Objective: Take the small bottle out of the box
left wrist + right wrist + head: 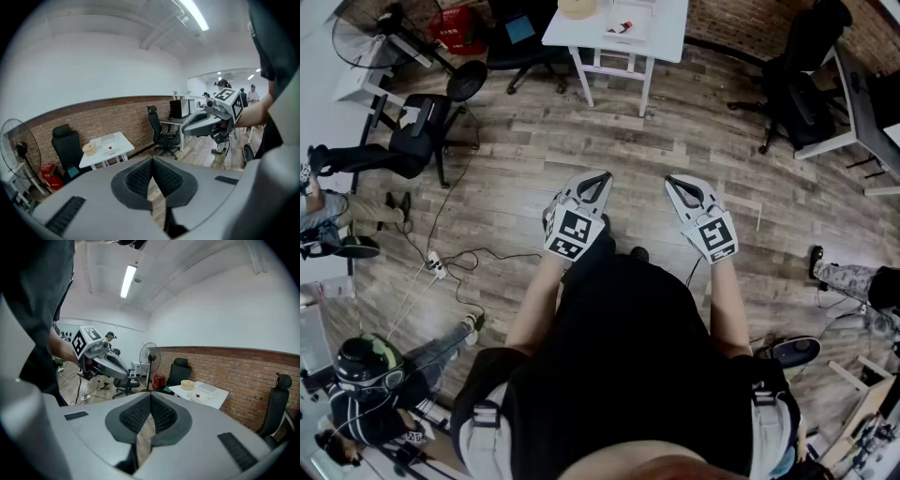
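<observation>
**A:** Where's the small bottle?

**B:** I can't make it out. It's probably in the pale shallow box [108, 138] on the white rectangular table [124, 144], beside the tan round roll [89, 149], well away across the wood-plank floor [581, 141].

**A:** And the grippers?

**B:** The grey left gripper [152, 164] and grey right gripper [150, 399] each have their jaws pressed together on nothing, held side by side before the person.

**A:** How will it handle?

**B:** My guess is light, smooth and easily tipped. Pinch it gently across the body, below the cap
</observation>
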Available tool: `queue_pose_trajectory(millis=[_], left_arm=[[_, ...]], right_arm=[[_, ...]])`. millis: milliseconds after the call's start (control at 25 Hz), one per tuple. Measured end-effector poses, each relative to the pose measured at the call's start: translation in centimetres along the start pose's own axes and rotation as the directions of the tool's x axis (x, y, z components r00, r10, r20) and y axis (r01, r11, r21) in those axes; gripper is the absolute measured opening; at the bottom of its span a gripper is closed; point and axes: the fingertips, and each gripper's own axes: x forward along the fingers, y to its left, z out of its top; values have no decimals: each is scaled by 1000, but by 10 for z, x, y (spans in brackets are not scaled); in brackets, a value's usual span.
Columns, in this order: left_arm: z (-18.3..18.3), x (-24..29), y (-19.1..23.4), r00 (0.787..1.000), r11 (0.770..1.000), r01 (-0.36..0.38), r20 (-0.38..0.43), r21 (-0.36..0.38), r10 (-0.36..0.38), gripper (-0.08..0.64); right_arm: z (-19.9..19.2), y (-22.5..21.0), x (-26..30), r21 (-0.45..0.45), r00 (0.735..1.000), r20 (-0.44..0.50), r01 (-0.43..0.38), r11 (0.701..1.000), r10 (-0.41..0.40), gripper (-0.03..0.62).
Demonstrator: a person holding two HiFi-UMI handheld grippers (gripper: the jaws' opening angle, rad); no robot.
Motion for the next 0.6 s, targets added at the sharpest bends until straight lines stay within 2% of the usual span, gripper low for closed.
queue_pose_trajectory(millis=[160,360,600], left_arm=[[3,2,20,999,1000,16,28,-18,-16,18],[20,-1,39,987,996,63,153,-65,-52,17],[22,-1,75,982,996,62,182,-66,-50,17]], right_arm=[[5,-6,18,-5,1000,-4,5,1000,-5,-5],[8,-9,35,-5,1000,-5,9,1000,-9,-3],[17,-14,63,-8,1000,11,23,1000,-22,-3]])
